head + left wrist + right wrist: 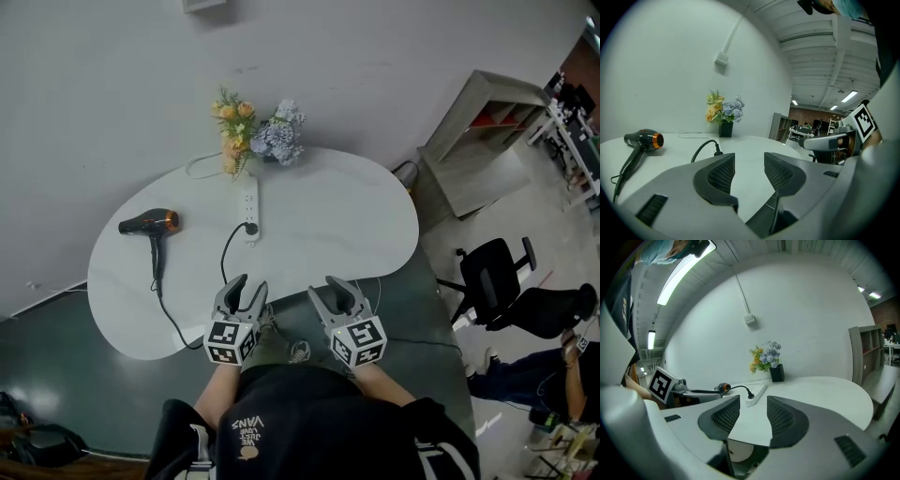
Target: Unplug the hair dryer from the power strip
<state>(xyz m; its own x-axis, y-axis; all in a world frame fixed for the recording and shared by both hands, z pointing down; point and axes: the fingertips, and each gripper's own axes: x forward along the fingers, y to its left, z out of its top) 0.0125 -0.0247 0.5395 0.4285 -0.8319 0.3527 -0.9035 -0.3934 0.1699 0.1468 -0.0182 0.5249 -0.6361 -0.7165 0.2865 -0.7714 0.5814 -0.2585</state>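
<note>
A black hair dryer [150, 223] [641, 139] with an orange ring lies on the left of the white table [347, 225]. Its black cord [225, 255] curves to a plug [250, 228] [750, 395] seated in the white power strip [248, 202] [757, 393] at the table's middle back. Both grippers hover at the table's near edge, well short of the strip. My left gripper [247, 285] [749, 169] is open and holds nothing. My right gripper [334, 287] [753, 414] is open and empty too.
A black vase of orange and blue flowers [255, 133] stands behind the strip by the wall. A shelf unit [487, 136] and a black office chair [497, 277] stand to the right, beyond the table. A seated person's legs [525, 375] show at the far right.
</note>
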